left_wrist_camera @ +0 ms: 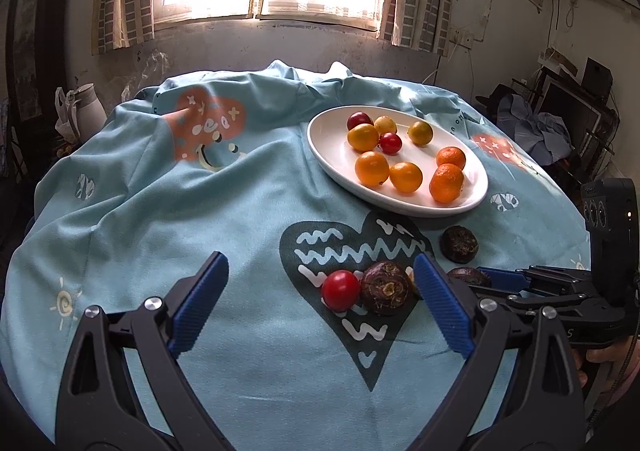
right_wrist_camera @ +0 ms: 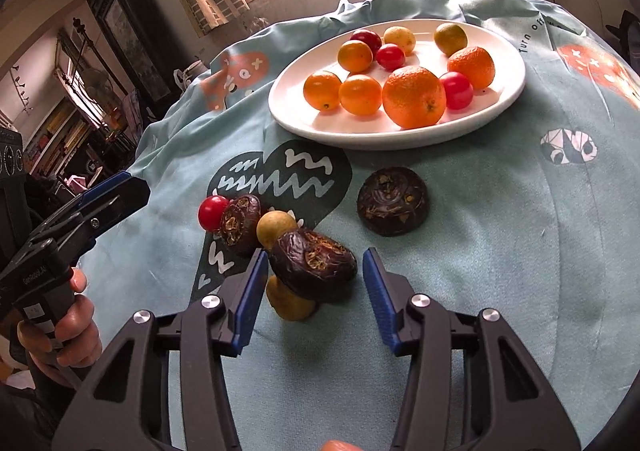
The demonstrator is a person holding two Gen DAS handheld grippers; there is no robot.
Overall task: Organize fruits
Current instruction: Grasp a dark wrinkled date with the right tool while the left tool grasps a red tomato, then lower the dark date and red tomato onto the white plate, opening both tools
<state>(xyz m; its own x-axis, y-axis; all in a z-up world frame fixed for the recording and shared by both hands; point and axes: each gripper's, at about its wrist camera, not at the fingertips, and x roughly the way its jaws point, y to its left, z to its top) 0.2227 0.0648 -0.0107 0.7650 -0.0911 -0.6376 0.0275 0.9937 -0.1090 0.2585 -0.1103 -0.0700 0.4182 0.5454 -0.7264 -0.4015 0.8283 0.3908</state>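
A white oval plate holds several oranges, kumquats and cherry tomatoes. On the blue cloth lie a red cherry tomato, three dark brown water chestnuts and two small yellow-brown fruits. My left gripper is open and empty, just short of the tomato and a chestnut. My right gripper is open, its jaws either side of the nearest dark chestnut, not closed on it. The right gripper also shows at the right in the left wrist view.
The table is covered by a wrinkled light blue cloth with heart prints. A window and wall stand behind the table. A white bag sits far left. Cluttered furniture stands at the right.
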